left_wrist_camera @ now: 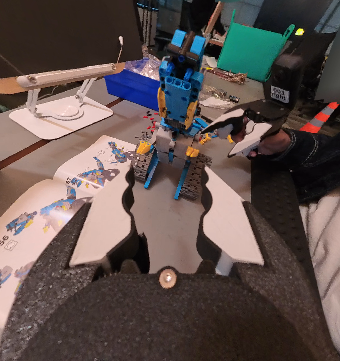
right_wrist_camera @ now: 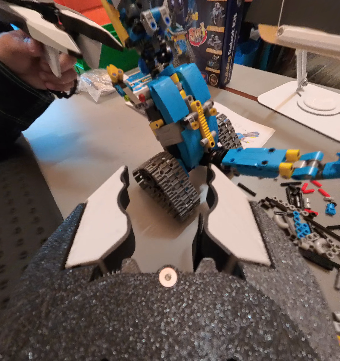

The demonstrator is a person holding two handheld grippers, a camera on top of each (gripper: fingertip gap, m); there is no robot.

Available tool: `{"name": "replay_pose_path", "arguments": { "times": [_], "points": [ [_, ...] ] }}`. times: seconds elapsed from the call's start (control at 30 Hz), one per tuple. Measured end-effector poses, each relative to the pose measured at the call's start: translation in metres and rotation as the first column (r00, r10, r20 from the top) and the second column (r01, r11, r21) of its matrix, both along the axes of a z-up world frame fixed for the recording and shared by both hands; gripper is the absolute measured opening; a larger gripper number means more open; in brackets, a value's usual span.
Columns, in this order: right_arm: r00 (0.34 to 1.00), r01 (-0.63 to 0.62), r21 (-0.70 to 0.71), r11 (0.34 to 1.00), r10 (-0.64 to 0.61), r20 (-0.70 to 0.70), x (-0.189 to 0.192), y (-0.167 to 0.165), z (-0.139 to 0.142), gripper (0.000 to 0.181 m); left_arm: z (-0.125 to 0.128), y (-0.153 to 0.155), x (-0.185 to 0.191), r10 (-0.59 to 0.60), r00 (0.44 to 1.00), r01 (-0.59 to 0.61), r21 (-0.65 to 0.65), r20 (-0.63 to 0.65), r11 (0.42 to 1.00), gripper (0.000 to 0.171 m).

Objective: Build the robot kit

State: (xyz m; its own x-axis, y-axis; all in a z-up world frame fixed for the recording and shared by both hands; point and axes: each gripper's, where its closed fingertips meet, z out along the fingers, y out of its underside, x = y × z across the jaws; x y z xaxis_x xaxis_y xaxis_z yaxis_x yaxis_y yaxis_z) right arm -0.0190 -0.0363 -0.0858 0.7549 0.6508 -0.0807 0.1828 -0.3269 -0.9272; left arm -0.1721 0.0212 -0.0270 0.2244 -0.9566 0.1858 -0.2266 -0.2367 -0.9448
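Observation:
A blue, yellow and grey brick-built robot model (left_wrist_camera: 177, 97) stands on grey tracks on the grey table (left_wrist_camera: 165, 214). My left gripper (left_wrist_camera: 168, 172) is open and empty, with its fingertips just in front of the two tracks. My right gripper (right_wrist_camera: 168, 168) is open and empty, with one track (right_wrist_camera: 169, 187) between its fingertips. The model (right_wrist_camera: 177, 109) leans, and one blue arm (right_wrist_camera: 262, 162) sticks out to the right. The right gripper also shows in the left wrist view (left_wrist_camera: 216, 143), beside the model's body. The left gripper shows in the right wrist view (right_wrist_camera: 100, 50), near the model's head.
An open instruction booklet (left_wrist_camera: 67, 195) lies left of the model. Behind are a white stand (left_wrist_camera: 61, 113), a blue bin (left_wrist_camera: 132, 88) and a green bin (left_wrist_camera: 249, 52). Loose small parts (right_wrist_camera: 302, 220) lie to the right, and the kit box (right_wrist_camera: 218, 43) stands behind.

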Motion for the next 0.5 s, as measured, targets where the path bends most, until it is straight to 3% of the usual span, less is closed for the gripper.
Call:
{"name": "replay_pose_path", "arguments": {
  "times": [0.1, 0.23, 0.33, 0.5],
  "points": [
    [0.999, 0.04, -0.053, 0.998, -0.038, 0.039, 0.006, 0.001, -0.02, 0.077, 0.002, 0.003, -0.006, 0.038, 0.999, -0.038, 0.013, -0.018, 0.999, 0.068],
    [0.996, 0.072, -0.15, 0.986, -0.064, 0.057, 0.009, 0.007, -0.042, 0.082, 0.027, 0.003, 0.007, 0.026, 0.999, -0.027, 0.065, 0.025, 0.997, 0.067],
    [0.999, 0.045, -0.229, 0.972, -0.041, 0.024, 0.001, 0.009, -0.055, 0.085, 0.039, 0.003, 0.023, -0.021, 0.999, 0.018, 0.1, 0.027, 0.995, 0.067],
    [0.991, 0.032, -0.265, 0.964, 0.004, 0.134, -0.001, 0.008, -0.083, 0.073, 0.042, 0.004, 0.042, -0.113, 0.993, 0.11, 0.112, 0.019, 0.988, 0.063]
  ]
}}
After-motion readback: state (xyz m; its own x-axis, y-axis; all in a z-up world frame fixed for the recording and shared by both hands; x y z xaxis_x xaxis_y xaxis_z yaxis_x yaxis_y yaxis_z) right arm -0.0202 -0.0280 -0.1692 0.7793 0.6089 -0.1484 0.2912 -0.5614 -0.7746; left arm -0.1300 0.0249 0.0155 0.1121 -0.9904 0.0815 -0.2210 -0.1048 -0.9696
